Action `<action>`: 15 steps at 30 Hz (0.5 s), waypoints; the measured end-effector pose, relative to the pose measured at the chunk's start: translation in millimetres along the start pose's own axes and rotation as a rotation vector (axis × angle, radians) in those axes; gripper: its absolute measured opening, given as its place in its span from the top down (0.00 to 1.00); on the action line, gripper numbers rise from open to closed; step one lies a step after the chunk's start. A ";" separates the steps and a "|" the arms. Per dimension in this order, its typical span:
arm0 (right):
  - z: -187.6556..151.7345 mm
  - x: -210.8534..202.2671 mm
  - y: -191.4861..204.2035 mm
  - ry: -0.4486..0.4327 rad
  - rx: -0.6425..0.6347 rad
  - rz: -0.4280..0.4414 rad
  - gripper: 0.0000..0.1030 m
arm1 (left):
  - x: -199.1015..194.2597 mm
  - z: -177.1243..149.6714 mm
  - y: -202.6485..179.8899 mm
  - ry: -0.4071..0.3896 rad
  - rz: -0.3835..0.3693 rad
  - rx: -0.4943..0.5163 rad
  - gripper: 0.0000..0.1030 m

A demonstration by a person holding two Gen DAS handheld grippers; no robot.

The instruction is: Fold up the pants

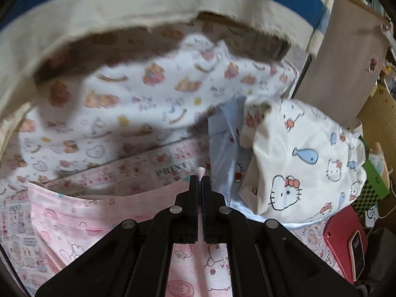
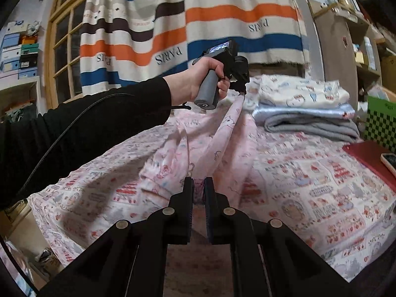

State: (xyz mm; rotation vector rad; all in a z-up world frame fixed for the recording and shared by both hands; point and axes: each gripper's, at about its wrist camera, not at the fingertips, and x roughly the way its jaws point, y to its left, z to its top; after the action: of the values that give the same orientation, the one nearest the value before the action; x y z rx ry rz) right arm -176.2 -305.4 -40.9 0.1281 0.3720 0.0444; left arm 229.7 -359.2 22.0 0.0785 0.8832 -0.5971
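Nearest, the right gripper [image 2: 198, 185] has its fingers clamped on the soft pink printed pants [image 2: 188, 153], and farther away the left gripper [image 1: 201, 180] pinches another edge, lifting them over the bed [image 2: 309, 185]. I judge both ends should stay level and taut, because the thin cloth sags easily. Behind lies the folded stack [image 2: 307, 113].

My pants [image 2: 217, 133] are pale pink with little cartoon doodles. The bedspread [image 2: 309, 185] under them is white with red and pink prints. The curtain [image 2: 198, 12] is cream, striped orange, blue and brown. My grippers [image 1: 201, 180] are black.
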 end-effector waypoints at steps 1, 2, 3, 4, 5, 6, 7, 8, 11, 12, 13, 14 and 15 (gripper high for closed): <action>-1.1 -0.5 -0.3 -0.004 -0.006 -0.007 0.92 | 4.0 -1.3 -1.9 0.004 0.003 0.003 0.99; -3.0 -1.4 -0.9 -0.009 -0.013 -0.015 0.92 | 8.0 -2.2 -3.3 0.009 0.007 0.004 0.99; -4.5 -1.6 -2.2 -0.008 -0.012 -0.015 0.92 | 11.5 -3.0 -4.1 0.015 0.011 0.006 0.99; -4.6 -1.0 -2.6 -0.003 -0.008 -0.012 0.92 | 13.8 -3.9 -3.3 0.020 0.012 0.005 0.99; -5.0 0.0 -3.3 0.002 -0.003 -0.009 0.92 | 15.8 -4.3 -2.9 0.025 0.012 0.005 0.99; -6.4 0.7 -4.4 0.007 -0.002 -0.012 0.92 | 18.5 -4.2 -3.3 0.028 0.014 0.006 0.98; -5.9 1.6 -4.5 0.009 -0.004 -0.017 0.92 | 19.6 -4.6 -3.1 0.028 0.018 0.010 0.98; -6.3 2.1 -4.9 0.011 -0.007 -0.025 0.92 | 21.0 -4.7 -4.4 0.030 0.025 0.020 0.96; -7.6 3.7 -7.4 0.027 -0.003 -0.032 0.87 | 15.6 -6.8 -6.1 0.008 0.082 0.067 0.59; -7.8 4.4 -8.7 0.036 0.000 -0.038 0.84 | 9.3 -8.7 -6.1 -0.018 0.101 0.086 0.52; -7.5 4.2 -10.3 0.034 0.001 -0.049 0.83 | 2.6 -10.7 -5.8 -0.042 0.114 0.107 0.52; -6.9 4.4 -12.0 0.032 0.003 -0.054 0.80 | -4.4 -12.5 -4.3 -0.057 0.120 0.129 0.52; -5.6 4.4 -15.2 0.029 0.008 -0.065 0.72 | -11.9 -14.5 -2.3 -0.072 0.126 0.146 0.52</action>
State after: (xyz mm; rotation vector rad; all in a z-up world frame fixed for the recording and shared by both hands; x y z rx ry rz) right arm -173.9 -319.5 -49.6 0.1238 0.4056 -0.0191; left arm 212.6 -351.3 22.0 0.2416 0.7579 -0.5423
